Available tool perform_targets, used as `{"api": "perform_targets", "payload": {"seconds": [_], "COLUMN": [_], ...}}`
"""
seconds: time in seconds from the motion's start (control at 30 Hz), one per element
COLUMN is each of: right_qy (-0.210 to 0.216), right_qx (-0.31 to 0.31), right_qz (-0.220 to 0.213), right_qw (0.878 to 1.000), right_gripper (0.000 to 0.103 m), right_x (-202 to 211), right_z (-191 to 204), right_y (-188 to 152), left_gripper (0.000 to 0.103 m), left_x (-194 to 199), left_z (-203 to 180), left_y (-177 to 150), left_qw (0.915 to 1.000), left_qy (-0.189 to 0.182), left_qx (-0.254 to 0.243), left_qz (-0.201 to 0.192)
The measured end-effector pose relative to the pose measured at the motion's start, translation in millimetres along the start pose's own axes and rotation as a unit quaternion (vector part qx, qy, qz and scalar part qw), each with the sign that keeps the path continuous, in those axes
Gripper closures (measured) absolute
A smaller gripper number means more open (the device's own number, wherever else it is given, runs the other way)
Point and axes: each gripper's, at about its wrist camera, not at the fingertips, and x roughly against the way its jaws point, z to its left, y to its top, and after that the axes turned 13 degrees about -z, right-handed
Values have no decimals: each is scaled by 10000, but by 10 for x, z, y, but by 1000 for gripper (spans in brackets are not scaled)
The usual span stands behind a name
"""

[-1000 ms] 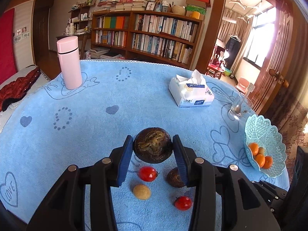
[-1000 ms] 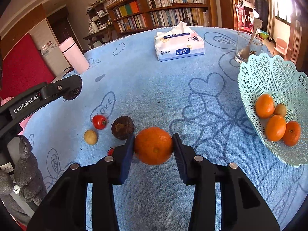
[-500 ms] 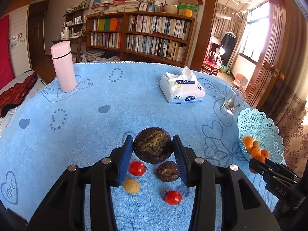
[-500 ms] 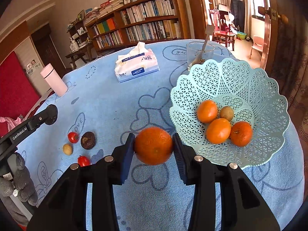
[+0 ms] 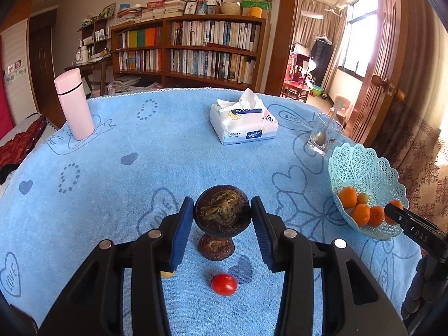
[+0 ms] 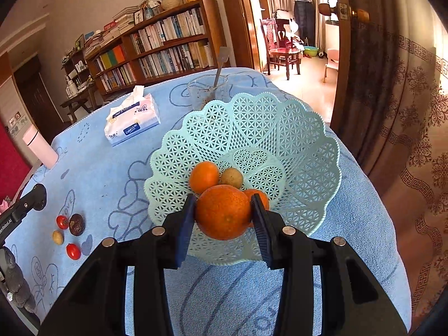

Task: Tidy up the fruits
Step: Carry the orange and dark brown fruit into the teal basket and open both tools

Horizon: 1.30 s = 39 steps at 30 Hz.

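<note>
Orange [image 6: 223,212] in right claw [image 6: 223,215] hides part of basket [image 6: 280,128] fruit

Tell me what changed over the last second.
The right gripper carried its orange from above the loose fruits across to over the basket. The left gripper drifted slightly, still clamping the dark fruit. Nothing was released; basket contents and the fruits on the cloth stayed put.
</note>
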Motion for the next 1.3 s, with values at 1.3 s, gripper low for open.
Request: {"api": "perform_targets", "payload": {"seconds": [1.3], "right_qy": [-319], "right_qx": [-448], "right_qz": [-392], "right_qw": [9977], "right_gripper": [61], "right_x": [-20], "right_z": [-501], "right_y": [-30], "left_gripper": [60], "left_x": [-427], "left_z": [-1305], "left_y": [-102], "left_qw": [9922], "left_qy": [-947], "left_qx": [-727], "left_qz": [360]}}
